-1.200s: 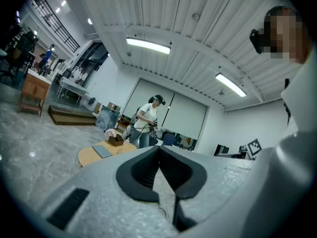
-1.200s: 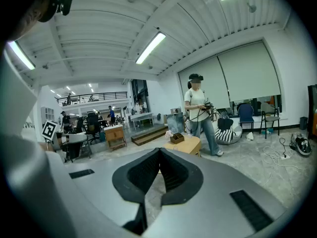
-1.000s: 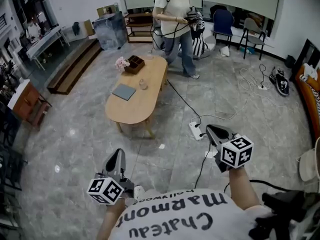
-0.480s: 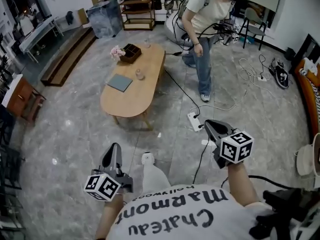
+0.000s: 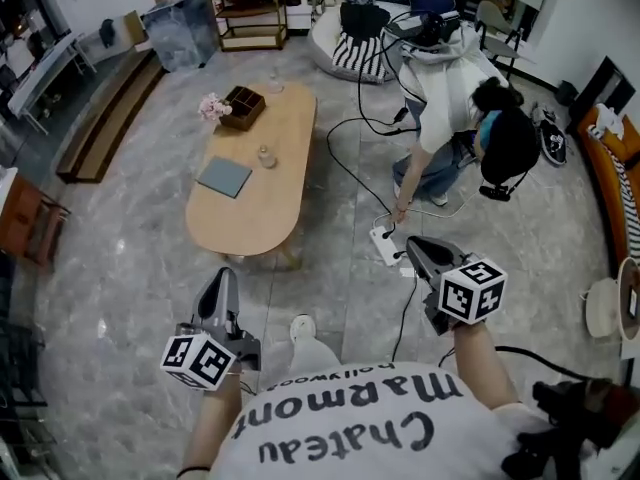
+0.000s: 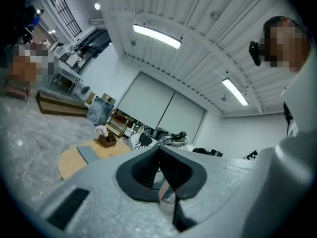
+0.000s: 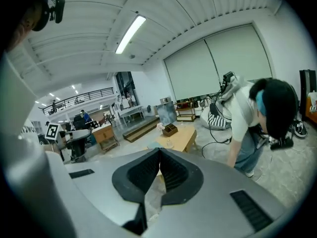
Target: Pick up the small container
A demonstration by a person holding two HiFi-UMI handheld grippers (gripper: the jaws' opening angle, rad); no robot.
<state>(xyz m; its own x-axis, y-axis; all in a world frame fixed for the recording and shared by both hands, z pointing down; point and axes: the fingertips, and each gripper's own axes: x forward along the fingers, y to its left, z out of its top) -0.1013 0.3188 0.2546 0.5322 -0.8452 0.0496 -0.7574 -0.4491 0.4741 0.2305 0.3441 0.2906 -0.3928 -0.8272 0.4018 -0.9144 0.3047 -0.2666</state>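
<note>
Lower left of the head view: the left gripper [image 5: 222, 280] is clenched and empty, apparently carried low because the table is out of reach. Upper left-centre: the small container [image 5: 265, 156] stands mid-table on the oval table [image 5: 240, 220], well apart from both grippers. Lower right: the right gripper [image 5: 413, 249] is likewise clenched and empty.

small container [image 5: 264, 155] too tiny to identify, cabinet [image 5: 25, 230] cropped left
</note>
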